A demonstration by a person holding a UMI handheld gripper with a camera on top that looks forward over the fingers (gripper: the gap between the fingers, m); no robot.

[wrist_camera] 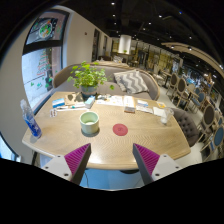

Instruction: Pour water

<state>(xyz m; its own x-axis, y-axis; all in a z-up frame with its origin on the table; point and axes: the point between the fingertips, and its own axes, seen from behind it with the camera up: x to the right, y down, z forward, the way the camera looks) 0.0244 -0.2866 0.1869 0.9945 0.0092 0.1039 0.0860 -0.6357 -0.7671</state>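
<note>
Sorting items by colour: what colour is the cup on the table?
Pale green cup, seen in the gripper view.

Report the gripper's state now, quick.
Gripper: open, holding nothing; green cup and bottle stand untouched beyond the fingers.

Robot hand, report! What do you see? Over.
Gripper open, empty, hanging before the table. Green cup ahead, blue bottle far left. Nothing blocking either.

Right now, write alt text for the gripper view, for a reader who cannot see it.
The gripper is open, holding nothing, at the near edge of a wooden table. Beyond the fingers stand a pale green cup and a red coaster, with a water bottle left and a potted plant behind.
</note>
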